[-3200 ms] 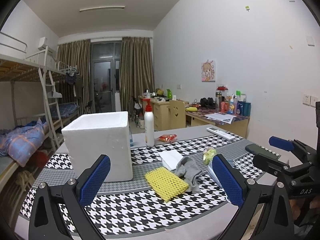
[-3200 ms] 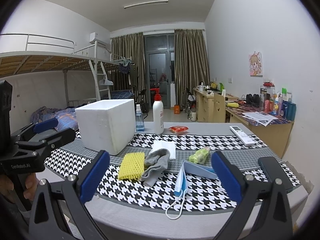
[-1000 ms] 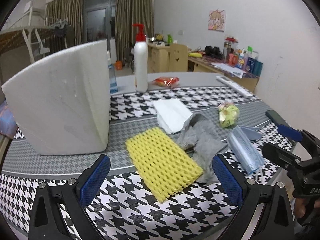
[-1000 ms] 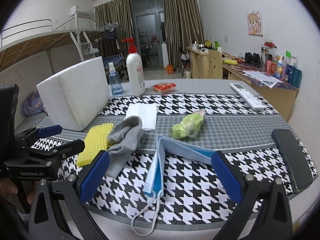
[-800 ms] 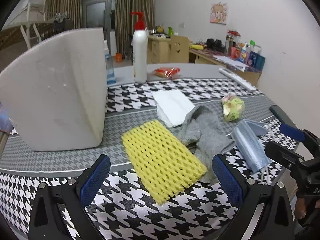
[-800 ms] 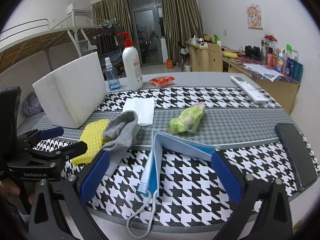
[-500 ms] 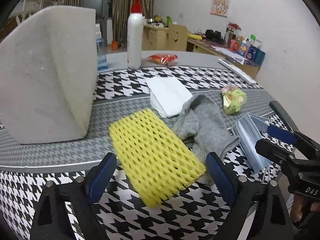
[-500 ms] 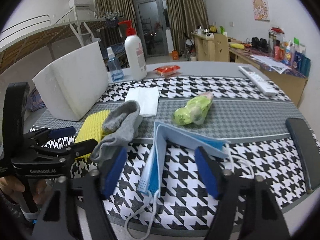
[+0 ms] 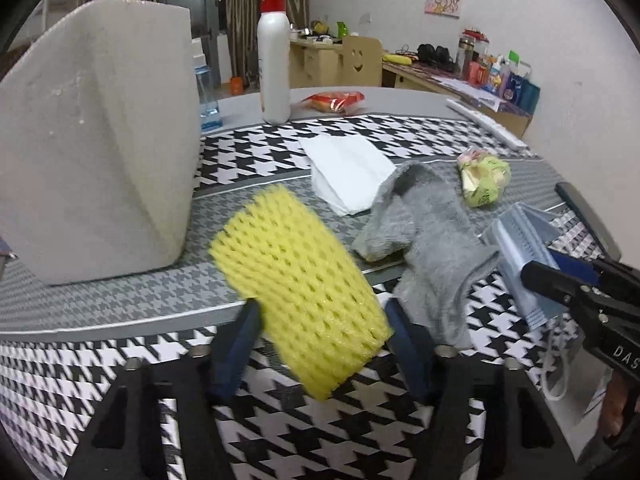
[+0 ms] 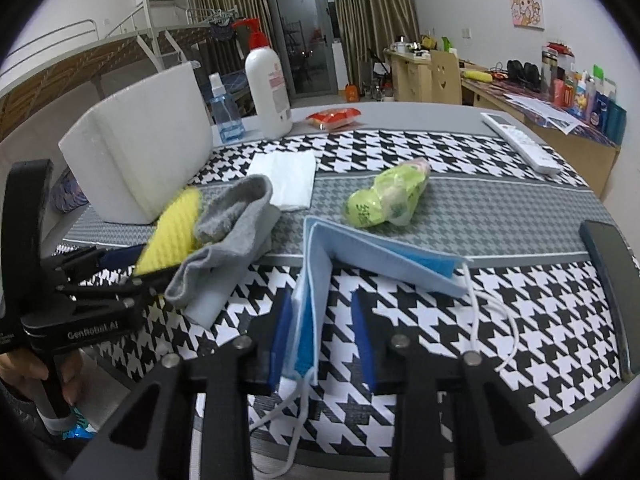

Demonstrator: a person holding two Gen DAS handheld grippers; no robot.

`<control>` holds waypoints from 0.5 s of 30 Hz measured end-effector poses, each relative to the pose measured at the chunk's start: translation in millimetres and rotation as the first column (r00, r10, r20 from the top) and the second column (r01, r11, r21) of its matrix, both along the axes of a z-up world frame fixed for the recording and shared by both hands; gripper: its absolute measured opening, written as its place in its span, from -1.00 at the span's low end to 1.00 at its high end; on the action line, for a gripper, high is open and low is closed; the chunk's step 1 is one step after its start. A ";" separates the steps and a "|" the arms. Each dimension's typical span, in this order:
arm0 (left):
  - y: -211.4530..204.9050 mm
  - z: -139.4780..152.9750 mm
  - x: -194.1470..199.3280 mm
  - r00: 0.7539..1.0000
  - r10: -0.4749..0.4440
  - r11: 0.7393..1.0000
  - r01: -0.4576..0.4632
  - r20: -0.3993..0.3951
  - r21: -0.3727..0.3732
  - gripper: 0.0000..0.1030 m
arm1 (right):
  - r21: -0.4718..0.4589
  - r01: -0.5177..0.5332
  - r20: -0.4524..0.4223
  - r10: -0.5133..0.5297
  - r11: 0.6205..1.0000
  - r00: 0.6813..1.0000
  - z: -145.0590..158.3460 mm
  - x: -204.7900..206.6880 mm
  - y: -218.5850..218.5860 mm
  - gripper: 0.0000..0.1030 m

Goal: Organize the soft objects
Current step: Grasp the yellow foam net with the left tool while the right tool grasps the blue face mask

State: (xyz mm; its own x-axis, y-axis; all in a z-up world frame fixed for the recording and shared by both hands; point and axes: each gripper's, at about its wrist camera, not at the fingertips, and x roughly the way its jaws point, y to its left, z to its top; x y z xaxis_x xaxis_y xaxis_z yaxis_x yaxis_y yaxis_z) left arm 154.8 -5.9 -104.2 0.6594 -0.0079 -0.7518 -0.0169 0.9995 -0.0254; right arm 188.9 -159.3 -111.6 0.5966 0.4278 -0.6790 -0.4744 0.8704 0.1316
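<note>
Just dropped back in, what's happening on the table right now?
Both claws are going for soft items at once. The left claw has its fingers on either side of the yellow foam net, nearly closed on it; the near end looks lifted. The right claw straddles the near end of the blue face mask, one finger touching it, the other still apart. The grey sock, white tissue and green bag lie untouched beside the white foam box.

Yellow foam net (image 9: 298,284), grey sock (image 9: 430,248), pale blue mask (image 10: 320,280), black-and-white houndstooth tablecloth (image 10: 420,156).
</note>
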 end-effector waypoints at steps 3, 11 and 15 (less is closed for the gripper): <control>6.9 1.0 -0.8 1.000 0.009 1.000 -0.009 0.004 0.001 -0.22 | -0.008 -0.008 -0.001 0.008 1.000 1.000 -2.4 -0.9 0.7 -0.38; 11.4 7.3 -9.0 0.998 0.001 1.000 0.001 0.055 -0.025 -0.56 | -0.009 0.006 0.018 -0.006 1.000 1.000 -0.9 -5.9 -1.3 -0.80; 4.6 13.4 -14.8 0.996 -0.024 0.999 0.026 0.090 -0.019 -0.57 | -0.003 0.009 0.042 -0.009 1.000 0.999 4.5 -10.8 -2.6 -0.81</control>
State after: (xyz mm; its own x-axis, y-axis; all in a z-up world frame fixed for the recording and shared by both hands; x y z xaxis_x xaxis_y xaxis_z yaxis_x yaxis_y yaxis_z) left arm 140.0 -1.3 -90.7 0.7235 -0.0403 -0.6891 0.0117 0.9989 -0.0462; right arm 178.1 -161.9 -107.1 0.6283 0.4201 -0.6548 -0.4714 0.8752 0.1091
